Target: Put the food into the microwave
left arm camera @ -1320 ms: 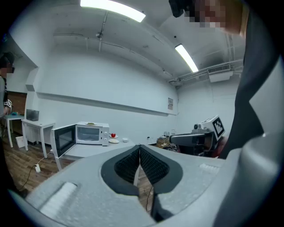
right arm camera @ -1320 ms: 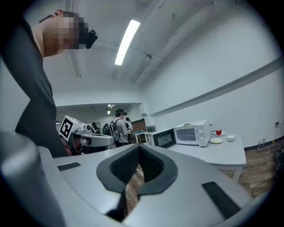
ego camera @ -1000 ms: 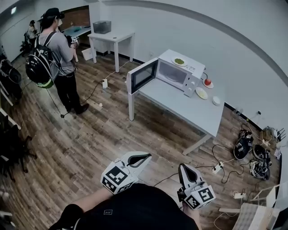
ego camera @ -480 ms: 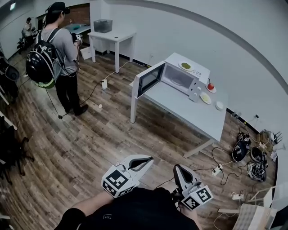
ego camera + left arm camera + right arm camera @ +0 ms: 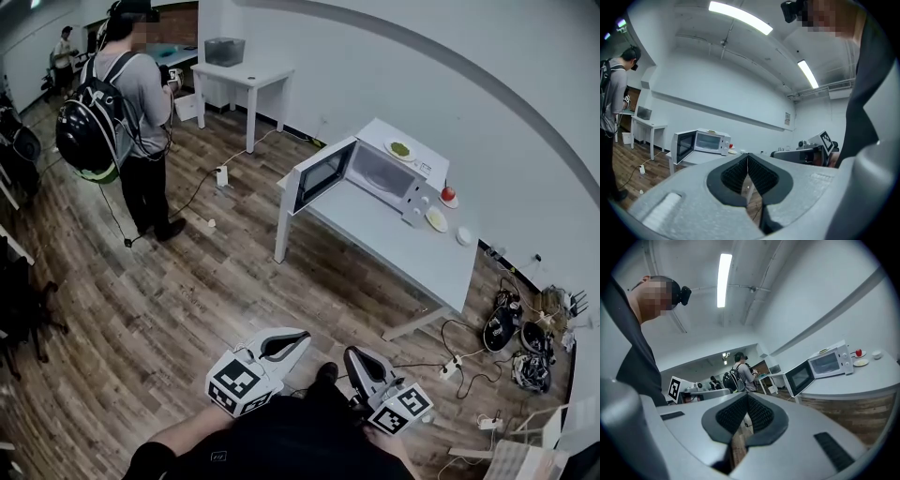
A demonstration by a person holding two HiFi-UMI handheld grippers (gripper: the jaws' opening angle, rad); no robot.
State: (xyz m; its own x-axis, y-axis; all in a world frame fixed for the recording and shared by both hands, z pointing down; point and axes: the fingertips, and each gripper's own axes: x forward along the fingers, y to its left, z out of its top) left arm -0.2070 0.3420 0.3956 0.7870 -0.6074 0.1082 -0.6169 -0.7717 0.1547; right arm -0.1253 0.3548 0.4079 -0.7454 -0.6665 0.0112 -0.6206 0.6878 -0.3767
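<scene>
The left gripper [image 5: 298,336] and right gripper [image 5: 351,356] are closed tight and hold nothing, far from the open microwave [image 5: 384,175] on the table [image 5: 394,253].

The microwave [image 5: 384,173] stands on the table [image 5: 375,234] (small plates [image 5: 437,219] just right of it).

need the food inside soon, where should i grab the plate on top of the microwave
Probably the near rim of the plate, coming from the open front of the microwave, one jaw above and one below. It lies flat and shallow with green food in the middle, so only the edge offers a pinch, and the wall stands close behind.
</scene>
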